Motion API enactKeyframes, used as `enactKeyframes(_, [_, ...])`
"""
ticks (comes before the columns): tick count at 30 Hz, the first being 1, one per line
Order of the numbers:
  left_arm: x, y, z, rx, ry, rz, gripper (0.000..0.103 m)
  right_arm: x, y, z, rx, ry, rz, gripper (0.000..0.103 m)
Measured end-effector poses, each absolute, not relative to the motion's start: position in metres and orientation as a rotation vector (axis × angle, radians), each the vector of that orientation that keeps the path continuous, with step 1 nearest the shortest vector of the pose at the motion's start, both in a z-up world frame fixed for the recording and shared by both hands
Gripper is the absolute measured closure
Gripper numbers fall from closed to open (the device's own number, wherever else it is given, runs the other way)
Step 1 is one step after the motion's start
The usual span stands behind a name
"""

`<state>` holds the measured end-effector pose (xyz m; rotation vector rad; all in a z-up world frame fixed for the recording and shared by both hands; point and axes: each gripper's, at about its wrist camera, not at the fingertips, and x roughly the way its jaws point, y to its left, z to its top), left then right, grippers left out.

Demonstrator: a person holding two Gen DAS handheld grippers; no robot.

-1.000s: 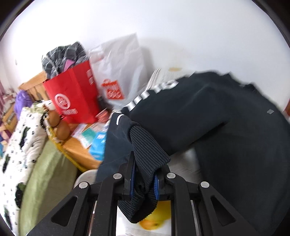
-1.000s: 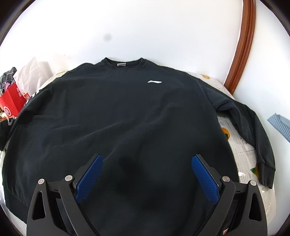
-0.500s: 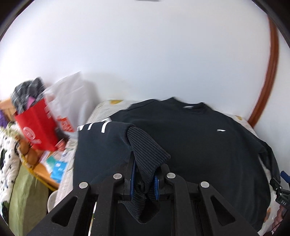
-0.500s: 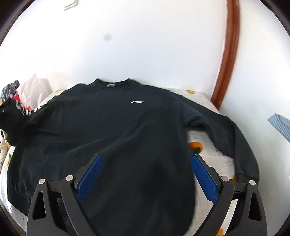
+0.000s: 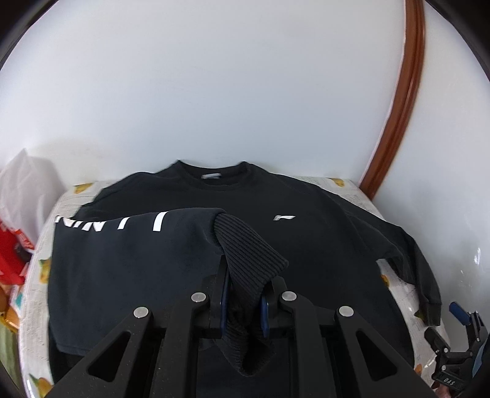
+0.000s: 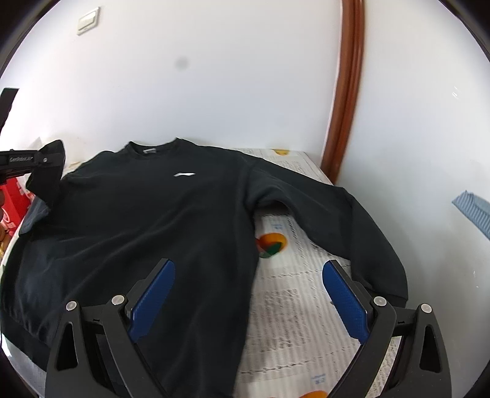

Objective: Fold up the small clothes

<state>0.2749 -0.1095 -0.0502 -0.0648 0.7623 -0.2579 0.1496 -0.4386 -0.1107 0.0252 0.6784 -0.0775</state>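
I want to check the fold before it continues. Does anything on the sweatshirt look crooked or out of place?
Nothing looks damaged. The black sweatshirt lies flat; its right sleeve sprawls out, bent, unfolded. The left gripper holds the other sleeve's ribbed cuff over the chest.

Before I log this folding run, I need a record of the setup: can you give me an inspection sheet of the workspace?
Surface: table cover printed with text and fruit, bare at the right.
Job's things: black sweatshirt lying front up; its lettered sleeve lifted across the body, the other sleeve spread flat.
Clutter: red bag and white plastic bag at the left edge.
Grippers: left tool shut on the ribbed cuff; right tool open, holding nothing.
Cables: nothing seen.
Surroundings: white wall, brown wooden trim, wall switch.
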Motion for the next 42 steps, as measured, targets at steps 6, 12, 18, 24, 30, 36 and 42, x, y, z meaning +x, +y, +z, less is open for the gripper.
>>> enactKeyframes(6, [0.284,-0.130,-0.057,-0.077,0.795,-0.353,0.084,0.154,-0.443,-0.119,-0.002,0.702,-0.095,0.021])
enactKeyframes(12, [0.270,-0.105,-0.053,-0.059,0.763,-0.345,0.051,0.167,-0.420,-0.113,-0.013,0.714,-0.050,0.022])
enactKeyframes(18, [0.263,-0.030,-0.062,-0.068,0.777,-0.206,0.050,0.192,-0.372,-0.104,-0.017,0.717,0.067,0.029])
enactKeyframes(24, [0.253,0.060,-0.087,-0.087,0.848,-0.023,0.050,0.237,-0.310,-0.112,-0.038,0.772,0.185,0.045])
enactKeyframes(30, [0.258,0.127,-0.121,-0.111,0.924,0.083,0.050,0.293,-0.273,-0.140,0.024,0.878,0.231,0.045])
enactKeyframes(36, [0.280,0.144,-0.147,-0.085,0.964,0.073,0.050,0.332,-0.268,-0.171,0.027,0.936,0.177,0.050])
enactKeyframes(42, [0.305,0.129,-0.163,0.003,0.961,0.044,0.056,0.353,-0.263,-0.182,0.068,0.934,0.178,0.065])
